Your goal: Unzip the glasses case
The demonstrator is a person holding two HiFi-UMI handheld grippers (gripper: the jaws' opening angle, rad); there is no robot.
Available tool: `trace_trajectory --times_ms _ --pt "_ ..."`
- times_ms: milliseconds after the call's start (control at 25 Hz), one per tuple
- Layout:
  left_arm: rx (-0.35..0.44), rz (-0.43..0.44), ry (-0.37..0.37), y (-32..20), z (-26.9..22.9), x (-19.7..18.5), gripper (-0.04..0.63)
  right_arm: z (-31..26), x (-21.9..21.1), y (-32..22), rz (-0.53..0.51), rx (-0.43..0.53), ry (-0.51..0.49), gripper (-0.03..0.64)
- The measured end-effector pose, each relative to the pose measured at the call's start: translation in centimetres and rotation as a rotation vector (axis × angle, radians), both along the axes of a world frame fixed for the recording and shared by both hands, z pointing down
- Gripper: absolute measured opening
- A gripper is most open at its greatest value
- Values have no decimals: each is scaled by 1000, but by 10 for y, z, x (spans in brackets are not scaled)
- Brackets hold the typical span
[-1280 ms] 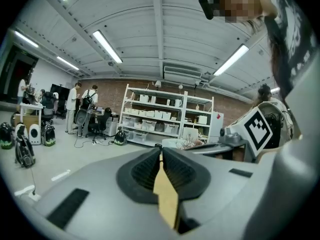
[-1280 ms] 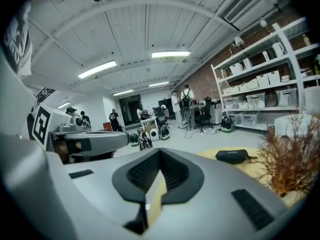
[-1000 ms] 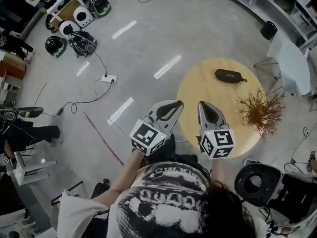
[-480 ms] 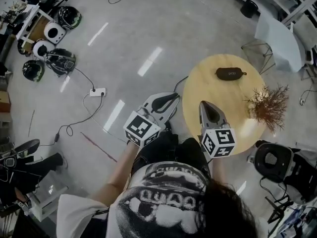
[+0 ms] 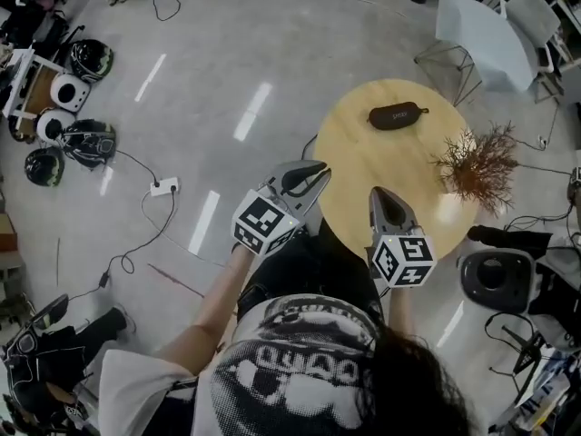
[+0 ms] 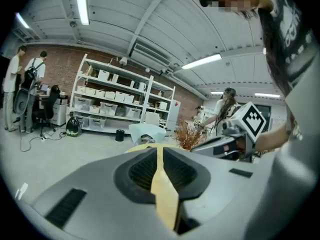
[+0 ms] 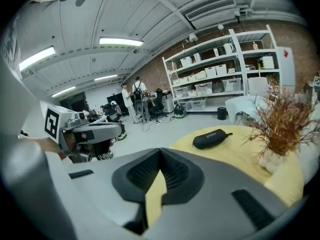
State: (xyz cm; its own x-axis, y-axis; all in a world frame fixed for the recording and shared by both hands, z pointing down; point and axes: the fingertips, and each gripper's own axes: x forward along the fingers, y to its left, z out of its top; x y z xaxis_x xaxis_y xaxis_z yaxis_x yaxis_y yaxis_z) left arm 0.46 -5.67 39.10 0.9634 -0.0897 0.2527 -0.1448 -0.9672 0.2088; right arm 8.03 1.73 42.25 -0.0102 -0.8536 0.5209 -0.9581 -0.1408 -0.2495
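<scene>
- The glasses case (image 5: 397, 115), black and oval, is seen lying flat at the 12 o'clock side of a round yellow worktop (image 5: 363, 171). It is well apart from both grippers and touched by nothing. In the right gripper view the glasses case (image 7: 212, 138) appears closed, with pale print on its side that cannot be read.
- A white chair (image 5: 481, 30) is placed on the grey floor at about 1 o'clock from the worktop.
- The left gripper (image 5: 318, 173) is held at the worktop's 9 o'clock rim. In its own view the left gripper (image 6: 161, 151) is shown with its fingers (image 6: 192, 169) narrowly parted. A thin strip of worktop shows through the gap, and nothing is held between them.
- The right gripper (image 5: 377, 196) is held over the worktop's 6 to 7 o'clock part and is pointed towards the case. In its own view the right gripper (image 7: 159, 154) is shown with its fingers (image 7: 182, 176) brought together at the tips, and nothing is gripped.
- A dried brown plant (image 5: 477, 166) is stood at the worktop's 3 o'clock edge, near the case but not touching it.
- Several helmets (image 5: 88, 143) are grouped on the floor far out at 9 o'clock.
- A white power strip (image 5: 164, 186) lies on the floor between the helmets and the worktop.
</scene>
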Motion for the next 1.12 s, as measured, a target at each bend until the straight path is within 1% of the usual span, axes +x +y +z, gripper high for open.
trace_trajectory --times_ms 120,200,280,400,520,640,760,880,1040,1120 --pt "19 37 -34 0 11 20 32 9 23 -1 28 -6 6 -2" --pt "23 51 -58 1 19 35 45 15 41 -5 22 -18 27 0" --pt "27 60 -85 0 29 49 65 21 58 -12 -7 -28 59 17" --pt "31 70 -126 -6 45 65 75 28 78 -30 -85 -42 121 41" --pt "33 79 -167 -14 65 88 78 41 101 -53 -197 -65 190 60" --pt "26 80 -206 -25 89 114 86 53 126 -78 -324 -80 264 96" --pt "32 95 -240 -39 105 129 97 59 139 -105 -444 -111 354 124" --pt "53 123 -282 -49 122 147 101 67 156 -124 -584 -167 459 130" --pt "71 147 -326 -60 148 165 109 84 177 -136 -780 -265 634 180" --pt "61 149 -338 -68 162 172 109 98 185 -143 -869 -323 690 204"
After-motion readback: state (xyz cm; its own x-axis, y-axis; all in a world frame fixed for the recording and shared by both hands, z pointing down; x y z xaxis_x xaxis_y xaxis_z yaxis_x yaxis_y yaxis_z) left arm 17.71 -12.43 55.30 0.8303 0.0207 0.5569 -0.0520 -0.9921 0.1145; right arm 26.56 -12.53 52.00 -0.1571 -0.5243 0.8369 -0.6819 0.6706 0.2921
